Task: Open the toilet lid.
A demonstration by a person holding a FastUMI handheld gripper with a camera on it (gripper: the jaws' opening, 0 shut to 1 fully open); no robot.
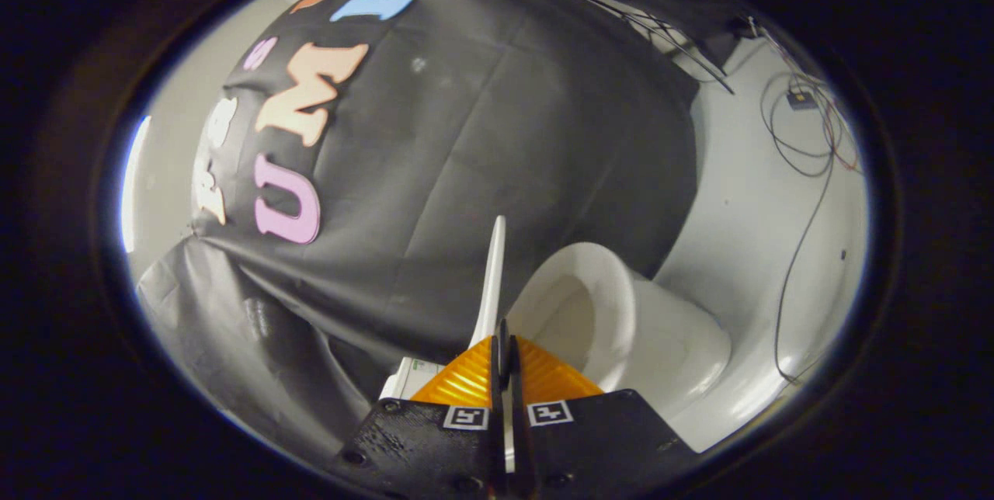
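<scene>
The white toilet lid (pixel 491 282) is seen edge-on as a thin blade running straight ahead from between my fingers. It stands lifted well away from the seat. My gripper (pixel 503 333) is shut on the lid's near edge, one finger on each face. Beside the lid, the white seat ring (pixel 613 290) and the bowl opening (pixel 571 321) lie uncovered. The bowl's outer body (pixel 683 345) curves away past the seat. The lid's hinge end is hidden behind my fingers.
The black cloth booth wall (pixel 481 135) hangs close behind the lid and toilet. A pale surface (pixel 761 197) beyond the bowl carries loose dark cables (pixel 808 143) and a small box (pixel 800 98). A white part with a label (pixel 408 377) sits beside my fingers.
</scene>
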